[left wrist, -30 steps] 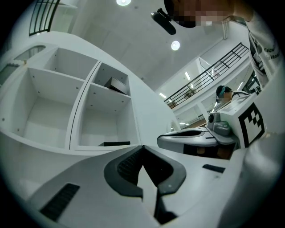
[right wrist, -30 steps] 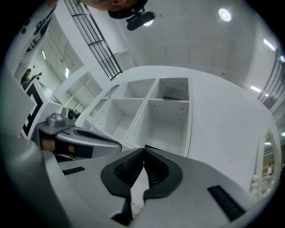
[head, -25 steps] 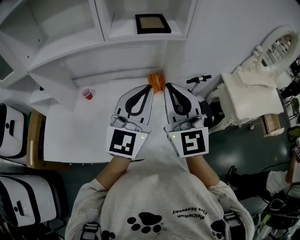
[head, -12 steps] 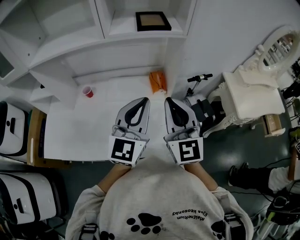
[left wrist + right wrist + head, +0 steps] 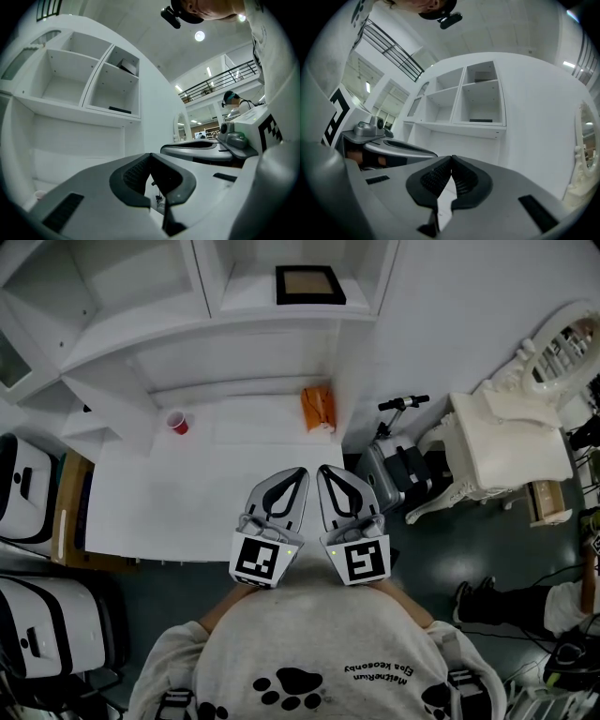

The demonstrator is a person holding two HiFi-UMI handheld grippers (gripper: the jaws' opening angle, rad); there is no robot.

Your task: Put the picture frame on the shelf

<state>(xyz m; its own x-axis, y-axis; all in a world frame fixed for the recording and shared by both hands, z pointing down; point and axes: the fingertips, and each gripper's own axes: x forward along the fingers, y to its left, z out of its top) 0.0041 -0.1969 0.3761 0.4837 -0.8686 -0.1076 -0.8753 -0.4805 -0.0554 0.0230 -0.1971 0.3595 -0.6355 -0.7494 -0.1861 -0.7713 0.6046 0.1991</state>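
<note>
Job looks pretty much done here, tbh. The picture frame [image 5: 309, 284] is already sat in a cubby of the white shelf [image 5: 234, 324], at the upper middle of the head view, well apart from both tongs.

Nothing is being held. The left gripper [image 5: 301, 472] and right gripper [image 5: 323, 471] are parked side by side at the lower middle of that view, close to the person's chest. Each one's jaws are pressed together with nothing between them, and that's backed up in both gripper views.

So little seems left to do, except maybe a nudge if the frame was meant to be stood upright.

The frame itself: a thin dark rectangular border around a tan panel, apparently laid flat and roughly square to the cubby walls. In the gripper views only a dark sliver is shown on the cubby floor.
</note>
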